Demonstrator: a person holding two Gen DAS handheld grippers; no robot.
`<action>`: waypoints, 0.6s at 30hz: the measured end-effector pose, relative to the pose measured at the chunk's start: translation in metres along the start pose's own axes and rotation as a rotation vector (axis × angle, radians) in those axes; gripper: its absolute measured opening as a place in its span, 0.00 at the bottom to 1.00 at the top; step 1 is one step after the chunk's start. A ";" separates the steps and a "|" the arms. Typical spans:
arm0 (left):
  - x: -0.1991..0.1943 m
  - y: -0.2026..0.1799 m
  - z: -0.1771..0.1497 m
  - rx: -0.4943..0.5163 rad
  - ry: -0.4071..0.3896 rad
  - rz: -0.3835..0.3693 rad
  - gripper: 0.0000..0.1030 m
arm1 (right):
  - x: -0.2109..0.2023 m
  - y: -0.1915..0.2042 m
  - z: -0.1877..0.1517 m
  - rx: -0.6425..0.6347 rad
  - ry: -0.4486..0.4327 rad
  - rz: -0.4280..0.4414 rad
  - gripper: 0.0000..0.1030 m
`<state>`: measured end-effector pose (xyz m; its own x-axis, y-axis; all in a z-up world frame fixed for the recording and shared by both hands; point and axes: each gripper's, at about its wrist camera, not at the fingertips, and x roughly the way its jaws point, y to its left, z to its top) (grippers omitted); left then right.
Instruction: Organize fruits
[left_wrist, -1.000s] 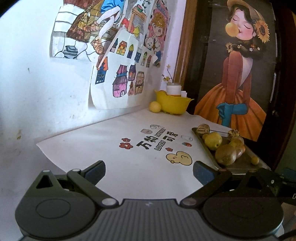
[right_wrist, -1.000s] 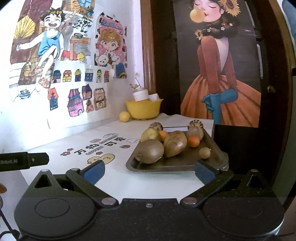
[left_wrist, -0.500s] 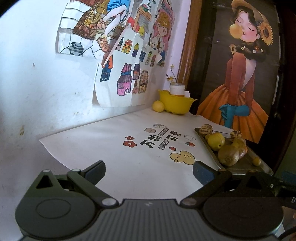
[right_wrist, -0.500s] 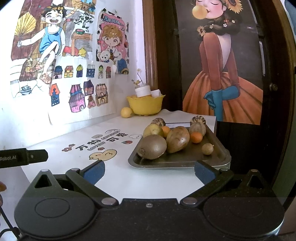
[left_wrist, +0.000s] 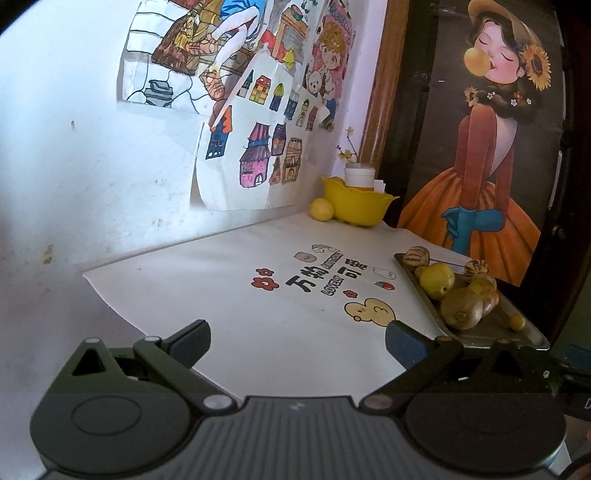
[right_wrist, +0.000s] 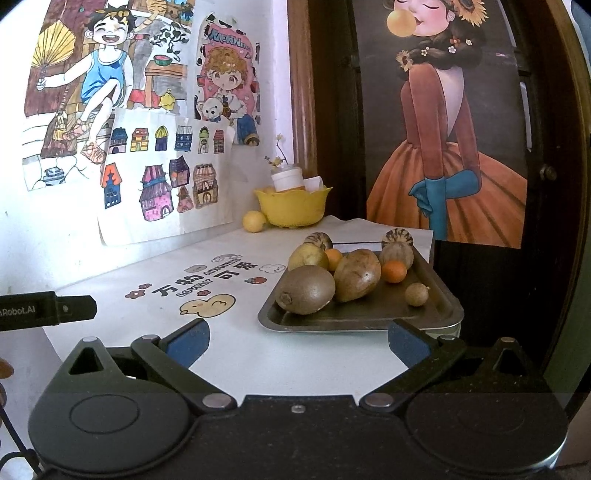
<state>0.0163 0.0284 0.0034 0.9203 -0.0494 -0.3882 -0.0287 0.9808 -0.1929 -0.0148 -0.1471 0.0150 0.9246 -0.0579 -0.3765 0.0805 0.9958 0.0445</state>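
Note:
A dark metal tray (right_wrist: 369, 317) sits on the white table near its right edge, and it shows in the left wrist view (left_wrist: 491, 332). It holds a kiwi (right_wrist: 306, 289), a brown oval fruit (right_wrist: 357, 274), a yellow fruit (right_wrist: 307, 256), two small oranges (right_wrist: 394, 271), a small tan fruit (right_wrist: 416, 294) and striped round fruits (right_wrist: 397, 236). My right gripper (right_wrist: 298, 341) is open and empty, just short of the tray's near rim. My left gripper (left_wrist: 297, 341) is open and empty above the printed table cover, left of the tray.
A yellow bowl (right_wrist: 291, 206) with a white jar (right_wrist: 287, 179) stands at the back corner, a lemon (right_wrist: 254, 220) beside it. Drawings hang on the wall to the left. A dark door with a poster (right_wrist: 443, 147) stands behind the table's right edge.
Both grippers have moved slightly forward toward the table; the tray now looks nearer in the right wrist view. Nothing on the table has moved.

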 end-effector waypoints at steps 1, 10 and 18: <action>0.000 0.000 0.000 0.000 0.000 0.000 1.00 | 0.000 0.000 0.000 0.000 0.001 -0.001 0.99; 0.000 0.000 0.000 0.000 0.001 -0.001 1.00 | 0.001 -0.001 0.000 0.000 0.002 0.001 0.99; 0.000 -0.001 -0.002 0.000 0.002 0.000 1.00 | 0.001 0.000 -0.001 0.001 0.002 0.001 0.99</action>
<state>0.0157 0.0270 0.0021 0.9195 -0.0501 -0.3899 -0.0283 0.9809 -0.1927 -0.0147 -0.1475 0.0140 0.9239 -0.0569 -0.3783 0.0801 0.9957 0.0457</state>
